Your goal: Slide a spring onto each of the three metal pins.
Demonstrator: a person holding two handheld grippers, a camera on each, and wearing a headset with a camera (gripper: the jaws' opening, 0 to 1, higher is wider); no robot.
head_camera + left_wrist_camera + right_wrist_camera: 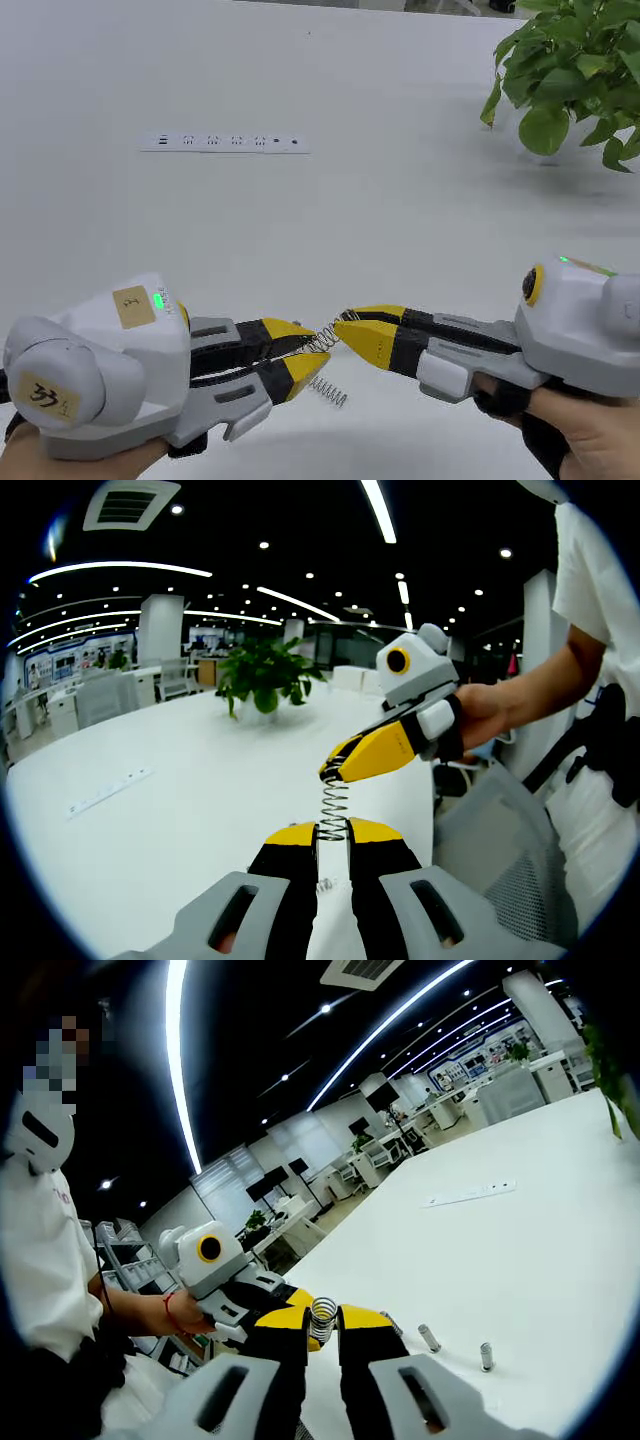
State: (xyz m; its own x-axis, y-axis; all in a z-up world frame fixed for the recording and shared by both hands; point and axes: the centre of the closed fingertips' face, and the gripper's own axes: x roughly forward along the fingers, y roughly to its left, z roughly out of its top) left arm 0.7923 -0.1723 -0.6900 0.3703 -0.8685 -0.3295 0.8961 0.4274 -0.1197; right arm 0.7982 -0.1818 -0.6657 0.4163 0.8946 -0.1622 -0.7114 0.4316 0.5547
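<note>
Over a white workbench the left gripper and the right gripper meet tip to tip, with a small coil spring stretched between their yellow jaw ends. In the left gripper view the spring rises from the narrow gap between that gripper's own nearly closed jaws up to the tips of the other gripper, which are pressed together on its far end. In the right gripper view the same spring shows end-on, pinched between the right gripper's jaw tips. A second spring lies loose on the bench just below the jaws. Beyond the right gripper's jaws two short metal pins stand upright on the bench, near each other and apart from the held spring. The left gripper's white housing carries a tan sticker with a handwritten mark and a second one on its round end; neither can be read. A green light glows beside the first sticker. A white power strip lies farther back, and a leafy potted plant stands at the far right.
</note>
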